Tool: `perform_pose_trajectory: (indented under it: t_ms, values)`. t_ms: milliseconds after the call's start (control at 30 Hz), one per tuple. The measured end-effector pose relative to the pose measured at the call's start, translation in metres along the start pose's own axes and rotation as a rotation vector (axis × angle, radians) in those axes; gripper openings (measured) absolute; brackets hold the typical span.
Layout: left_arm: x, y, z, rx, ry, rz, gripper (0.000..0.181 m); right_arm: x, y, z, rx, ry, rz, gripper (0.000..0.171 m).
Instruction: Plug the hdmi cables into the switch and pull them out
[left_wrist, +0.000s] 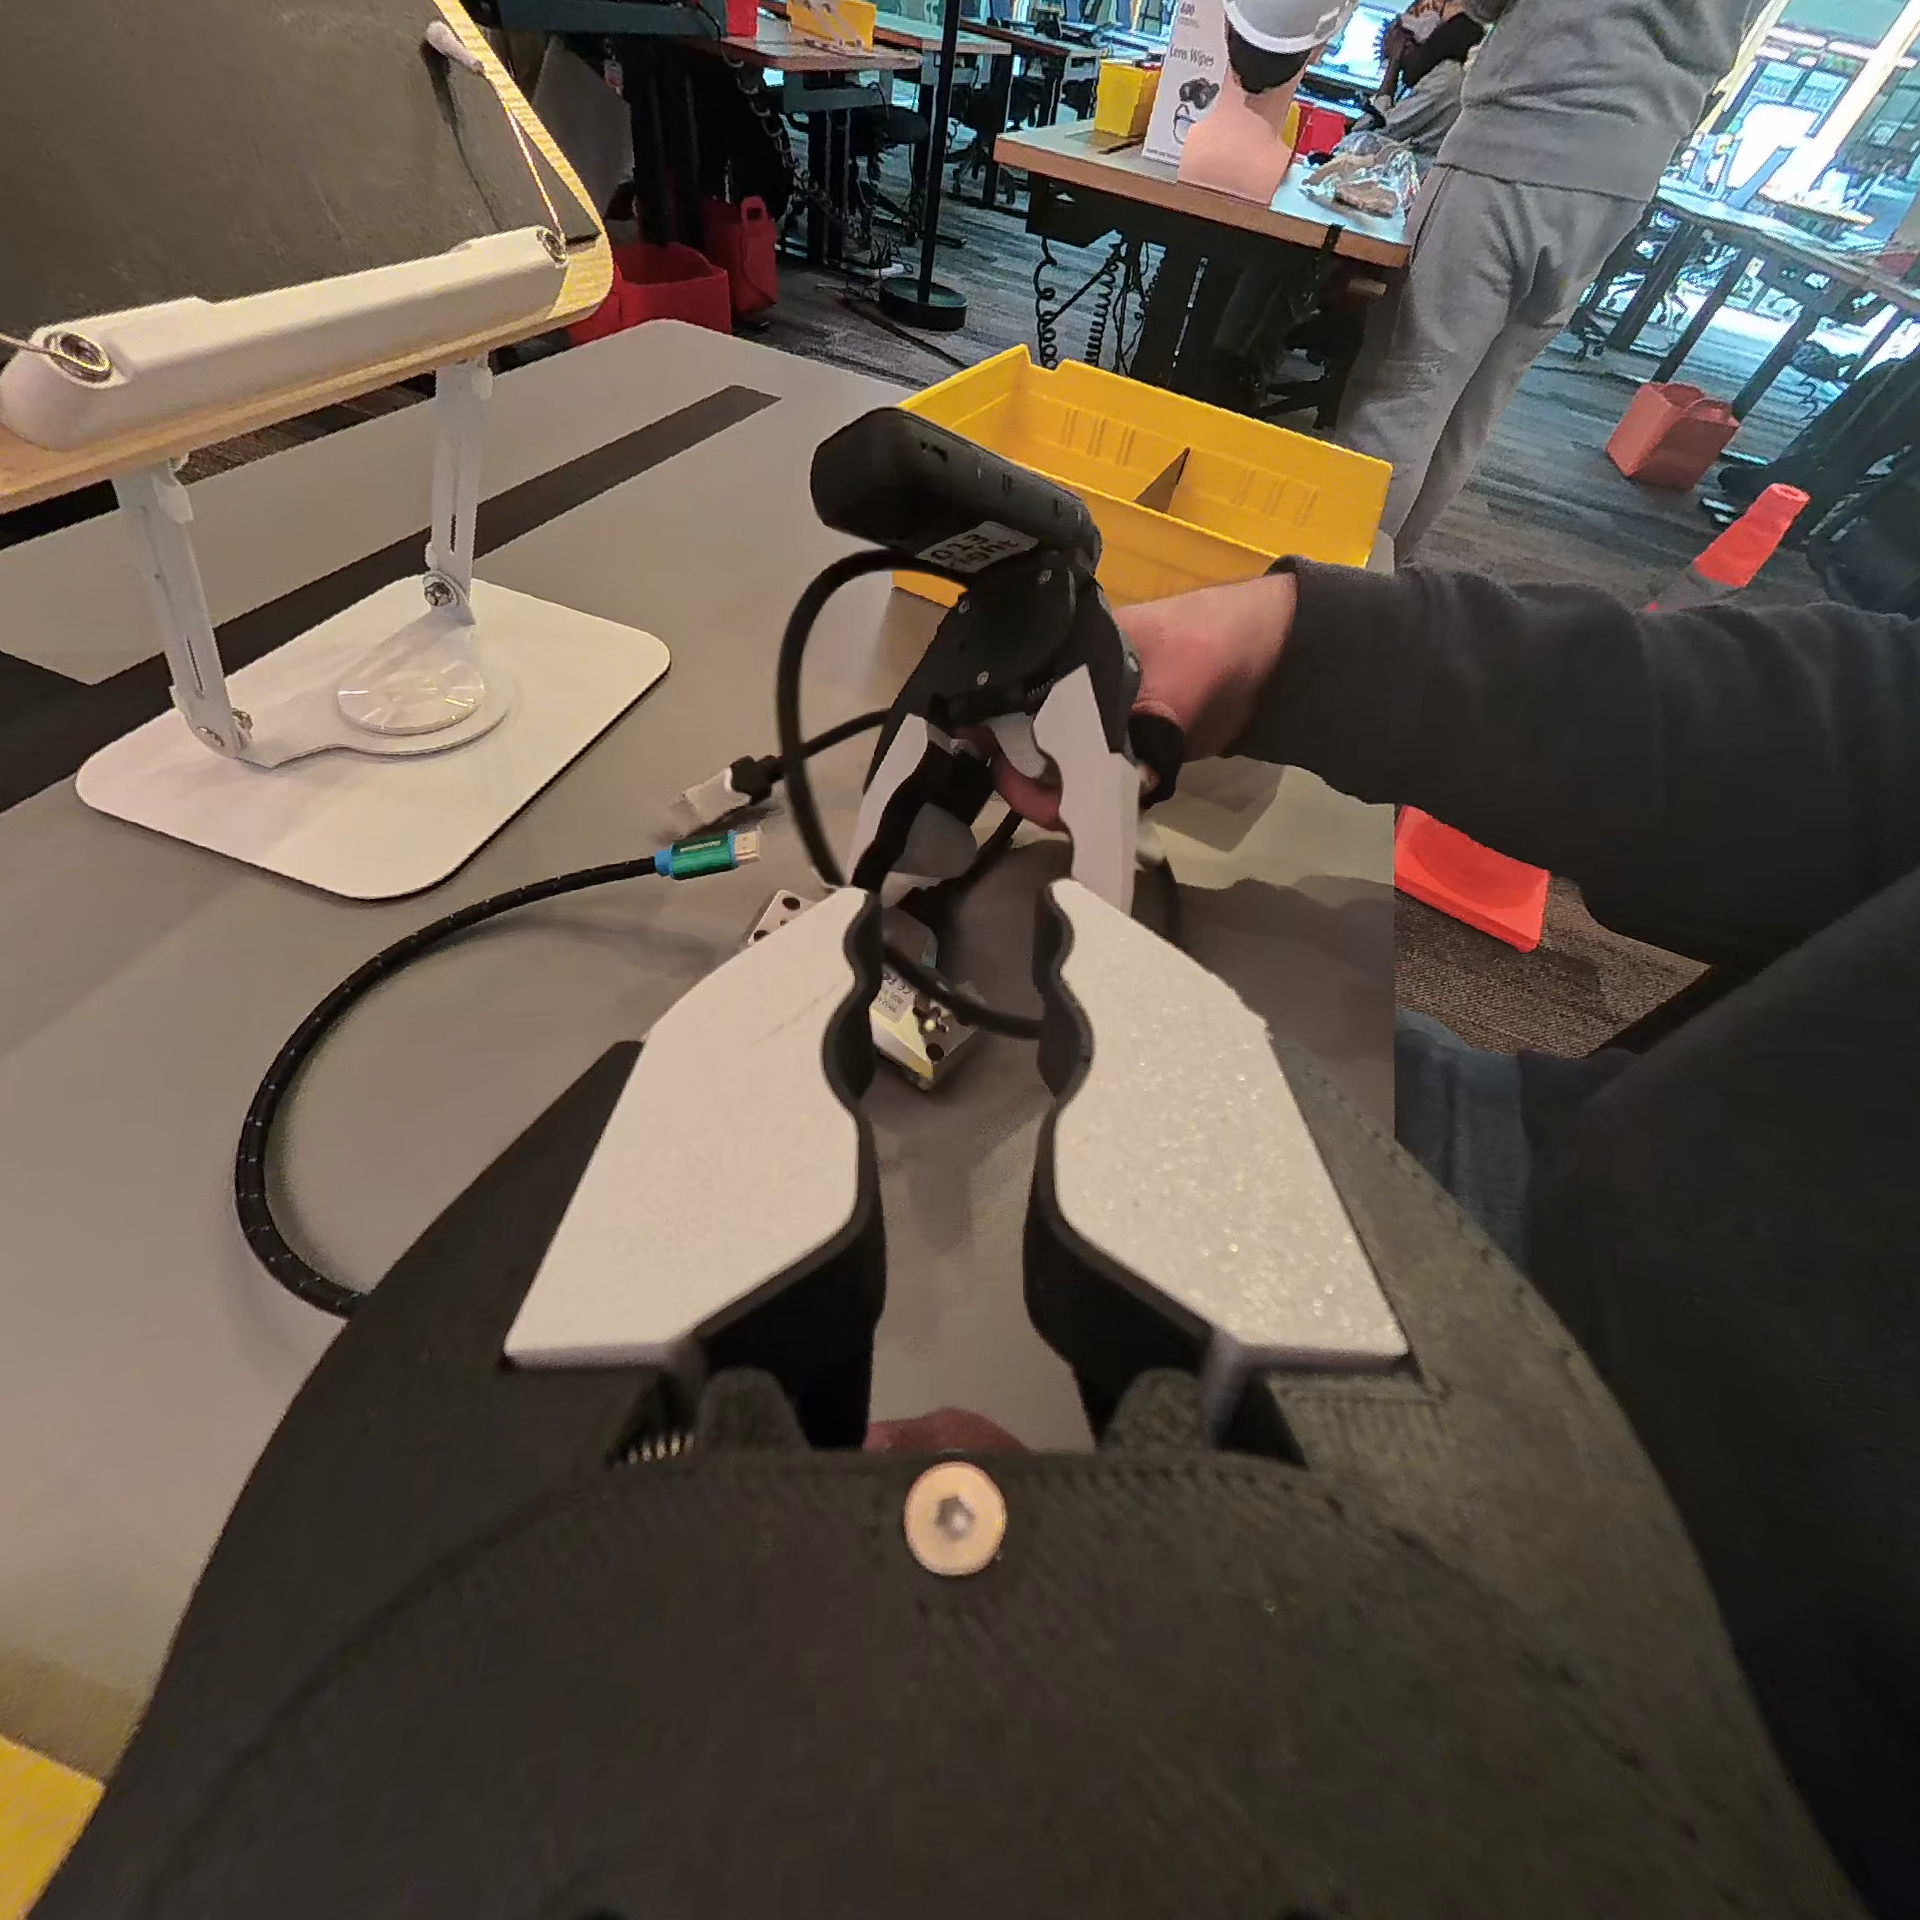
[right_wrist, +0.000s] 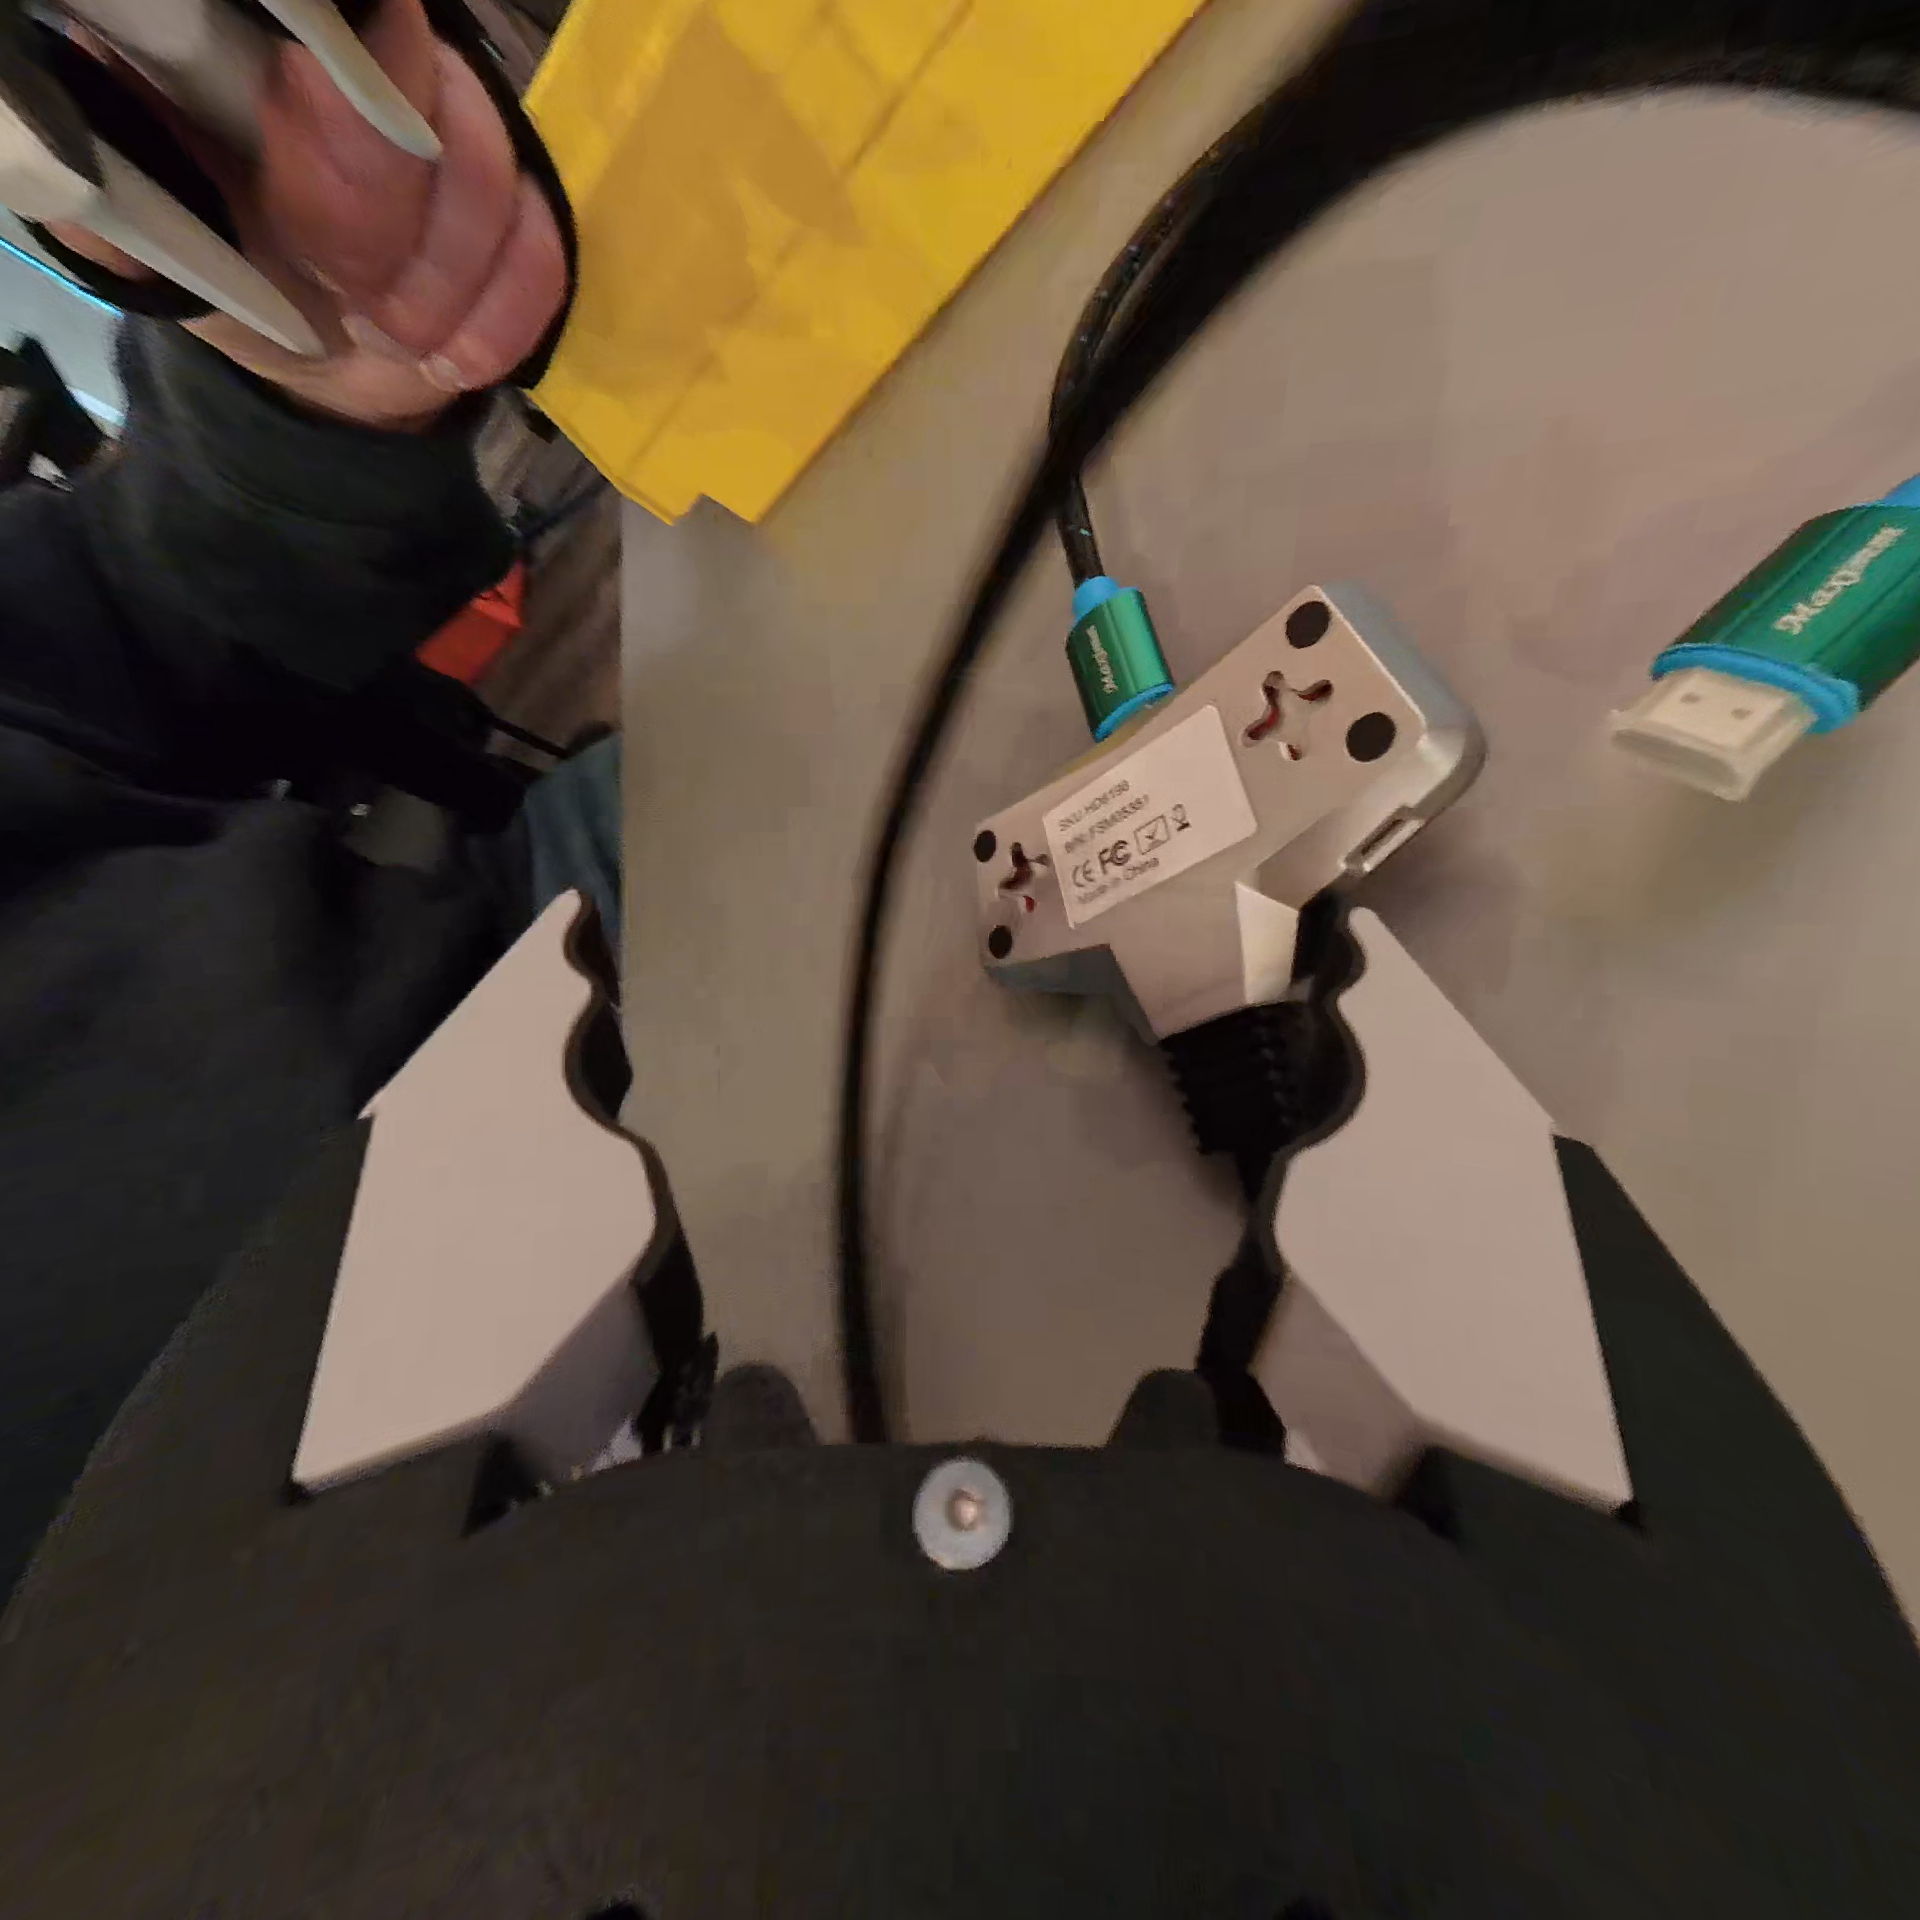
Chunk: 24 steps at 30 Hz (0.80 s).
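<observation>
While one green HDMI plug (right_wrist: 1120, 665) sits in the silver switch (right_wrist: 1226, 821) on the grey table (right_wrist: 1558, 364), second plug (right_wrist: 1766, 665) lies loose beside it, unplugged; right gripper (right_wrist: 966, 935) released, left gripper (left_wrist: 961, 914) released, empty

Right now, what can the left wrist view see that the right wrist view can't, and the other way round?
Only the left wrist view: a white stand, orange cones, a person standing behind, and the whole right claw from outside. Only the right wrist view: the switch's underside with its white sticker and one green plug pushed into it. Both: the yellow bin, the loose green plug, the grey table.
</observation>
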<state>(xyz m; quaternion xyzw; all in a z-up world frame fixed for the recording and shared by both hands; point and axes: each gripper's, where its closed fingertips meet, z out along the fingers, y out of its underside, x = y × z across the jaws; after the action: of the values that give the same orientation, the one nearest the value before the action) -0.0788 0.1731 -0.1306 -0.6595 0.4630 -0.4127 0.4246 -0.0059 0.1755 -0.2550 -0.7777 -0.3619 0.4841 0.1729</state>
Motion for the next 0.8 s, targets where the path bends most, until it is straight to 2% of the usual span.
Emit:
perform_pose_trajectory:
  t_ms: [167,233,300,333,400,500,567,800]
  values:
    - [0.0,0.0,0.0,-0.001,0.001,0.0,0.027,-0.007,-0.005,0.001,0.042,-0.06,0.043,0.134]
    - [0.0,0.001,0.001,-0.003,0.001,0.0,0.027,0.003,-0.001,0.006,-0.006,0.024,0.011,0.12]
    - [0.001,0.001,0.001,-0.004,0.002,-0.001,0.027,0.016,0.002,0.011,-0.059,0.145,-0.038,0.097]
    - [0.001,0.001,0.002,-0.004,0.003,-0.001,0.027,0.019,0.003,0.014,-0.076,0.184,-0.063,0.091]
    - [0.002,0.001,0.002,-0.005,0.005,0.0,0.027,0.02,0.002,0.022,-0.094,0.216,-0.083,0.08]
    - [0.003,0.001,0.002,-0.007,0.007,0.002,0.027,0.018,0.002,0.032,-0.099,0.196,-0.051,0.052]
    - [0.004,0.001,0.002,-0.006,0.008,0.003,0.027,0.011,0.003,0.037,-0.099,0.123,-0.003,0.042]
    - [0.004,0.0,0.001,-0.001,0.007,0.003,0.027,-0.003,-0.01,0.034,-0.008,0.026,0.0,0.027]
